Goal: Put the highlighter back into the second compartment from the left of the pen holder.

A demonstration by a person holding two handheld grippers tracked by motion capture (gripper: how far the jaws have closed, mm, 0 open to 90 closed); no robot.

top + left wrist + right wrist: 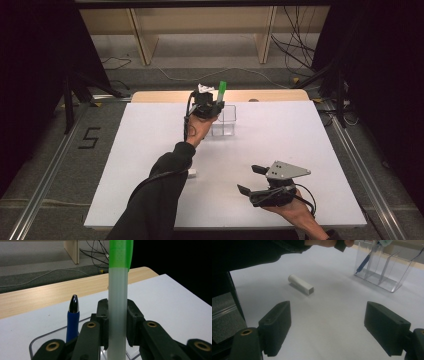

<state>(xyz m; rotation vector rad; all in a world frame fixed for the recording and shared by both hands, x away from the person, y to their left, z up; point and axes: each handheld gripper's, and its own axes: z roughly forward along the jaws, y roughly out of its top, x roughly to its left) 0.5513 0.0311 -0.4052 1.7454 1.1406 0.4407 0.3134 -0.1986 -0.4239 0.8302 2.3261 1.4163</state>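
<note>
While the person stood at the white table (150,165), two grippers were in use, one in each hand. The left gripper (117,322) was up at the far side, its jaws closed on a single frosted tube with a green top (118,302), which it held upright over the one clear plastic organiser (225,120) standing near the table's far edge. From the left gripper view I could count one blue pen with a silver tip (73,320) standing in that organiser, just beside the tube. Through the clear walls, as the right gripper view showed them, at least two dividers split the organiser into compartments; which one the tube hung over I could not tell. The right gripper (328,327) sat low near the front right corner, its jaws spread wide with nothing between them. One short white cylinder (301,284) lay on its side on the table, well apart from the organiser.
</note>
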